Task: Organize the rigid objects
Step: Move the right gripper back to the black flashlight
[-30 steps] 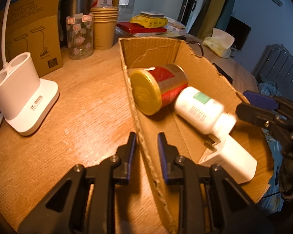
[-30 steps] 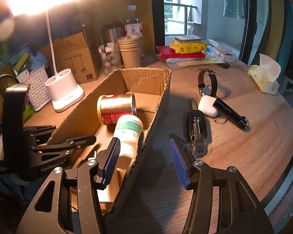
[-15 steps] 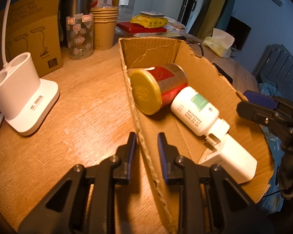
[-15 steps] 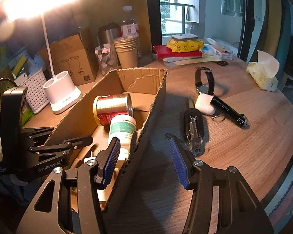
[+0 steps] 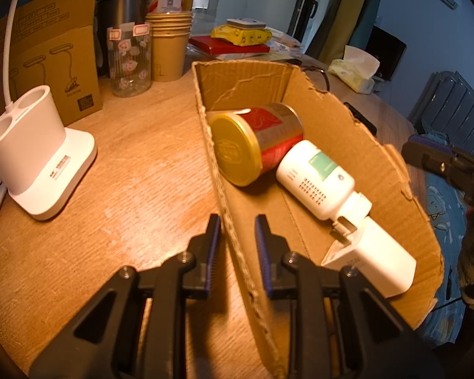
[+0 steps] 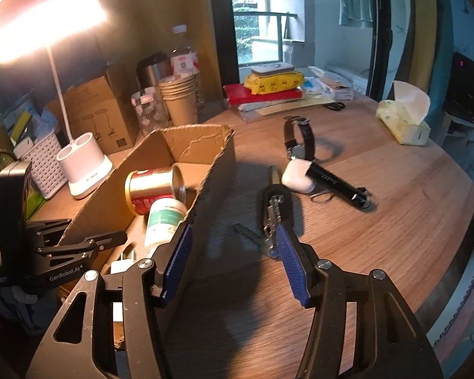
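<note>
- Right hand-held gripper (image 6: 233,260) has pulled out of the cardboard box (image 5: 347,120) since a second ago: then its left finger hung inside by the bottle, now both fingers sit over bare tabletop (image 6: 379,221) just outside the box's right wall. Jaws are opening, nothing between the pads.
- Left hand-held gripper (image 5: 235,246) hasn't budged: jaws near shut, pinching the box's left wall, holding the box steady.
- Cardboard box hasn't shifted on the tabletop. Contents: red-and-gold tin (image 5: 256,145) on its side at the far end, white bottle (image 5: 316,180) touching it, white charger block (image 5: 373,259) nearest the camera, up against the bottle cap.
- White bottle is the real change: it has rolled, so its green label and dot grid now face up, and it rests free against the tin. Reads as just released, so that placement looks done.
- Still loose on the tabletop, right of the box:
  - black flashlight (image 6: 338,183), lying over the white earbud case (image 6: 297,175)
  - key fob with keys (image 6: 275,208), right ahead of the right fingers
  - wristwatch (image 6: 298,140), further back
- My guess: key fob is next, being the closest and in line with the widening jaws. It lies flat, so the pick needs a low approach.
</note>
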A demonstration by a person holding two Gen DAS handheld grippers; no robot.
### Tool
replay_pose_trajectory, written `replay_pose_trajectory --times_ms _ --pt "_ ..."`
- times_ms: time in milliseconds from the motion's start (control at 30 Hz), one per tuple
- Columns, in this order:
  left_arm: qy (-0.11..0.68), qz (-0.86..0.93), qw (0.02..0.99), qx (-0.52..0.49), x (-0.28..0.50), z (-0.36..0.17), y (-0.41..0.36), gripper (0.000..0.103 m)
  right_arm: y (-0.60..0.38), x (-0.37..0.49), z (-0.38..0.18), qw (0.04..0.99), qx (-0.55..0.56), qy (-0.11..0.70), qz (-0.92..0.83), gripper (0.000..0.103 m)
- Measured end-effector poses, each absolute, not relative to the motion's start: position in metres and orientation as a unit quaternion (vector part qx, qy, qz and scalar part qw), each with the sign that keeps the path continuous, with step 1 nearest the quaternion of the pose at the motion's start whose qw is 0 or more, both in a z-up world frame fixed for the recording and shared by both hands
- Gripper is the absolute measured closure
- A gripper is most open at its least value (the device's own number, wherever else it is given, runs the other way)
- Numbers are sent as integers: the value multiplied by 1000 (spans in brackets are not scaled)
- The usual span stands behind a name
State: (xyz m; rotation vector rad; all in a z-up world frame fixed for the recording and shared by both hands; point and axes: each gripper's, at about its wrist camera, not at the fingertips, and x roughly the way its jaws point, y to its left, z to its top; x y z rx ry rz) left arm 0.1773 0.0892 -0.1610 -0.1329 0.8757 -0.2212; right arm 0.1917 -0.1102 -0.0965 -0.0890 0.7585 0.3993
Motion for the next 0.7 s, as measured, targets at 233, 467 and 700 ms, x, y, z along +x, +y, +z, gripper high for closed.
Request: replay_pose_trajectory --times_ms 233,467,700 --pt "423 -107 898 -64 177 -161 89 80 -130 204 -97 915 -41 365 166 44" --pt "423 -107 898 -64 177 -161 89 80 -149 217 -102 918 -42 367 141 44" --pt "423 -107 898 -65 176 -161 88 79 -164 234 -114 919 -44 373 120 44"
